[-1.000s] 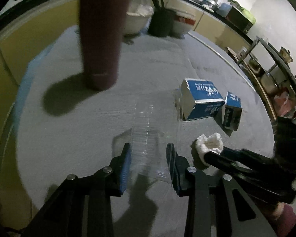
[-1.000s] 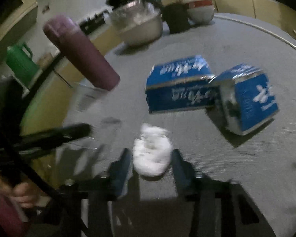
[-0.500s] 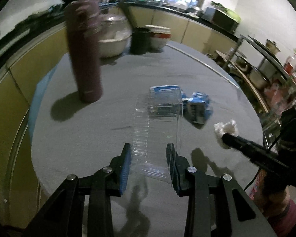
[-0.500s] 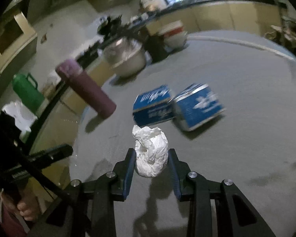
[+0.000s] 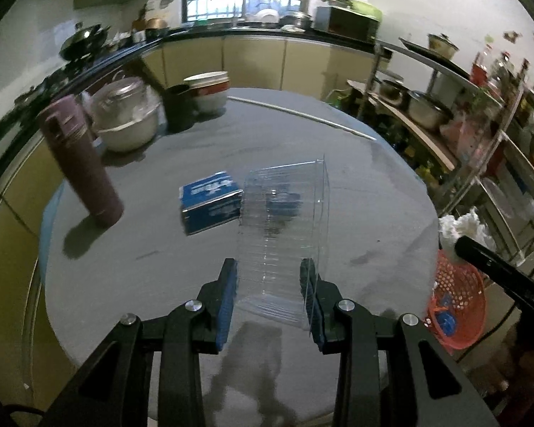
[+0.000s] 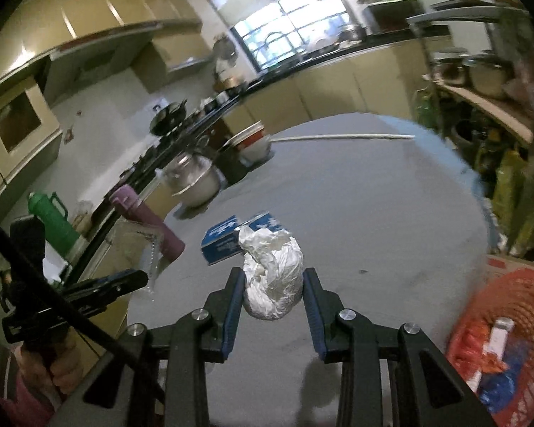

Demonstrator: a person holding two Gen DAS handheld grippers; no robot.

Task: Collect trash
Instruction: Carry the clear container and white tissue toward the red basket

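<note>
Carrying: I hold both pieces above the table's (image 5: 391, 192) right edge.
Left gripper (image 5: 270, 281): clamped on clear plastic box (image 5: 284, 227).
Right gripper (image 6: 272, 291): pinching tissue wad (image 6: 272, 277); its jaws just closed in.
Risk: flimsy box could buckle and slip short of the red basket (image 6: 509, 295).

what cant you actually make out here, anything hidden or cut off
- Second blue carton: left wrist view, smeared behind the clear plastic cup; right wrist view, mostly hidden by the crumpled tissue.
- Red basket contents: cut off by the right wrist view's edge and blurred.
- Print on the first blue carton: too blurred to read.
- Shelf pots: motion blur.
</note>
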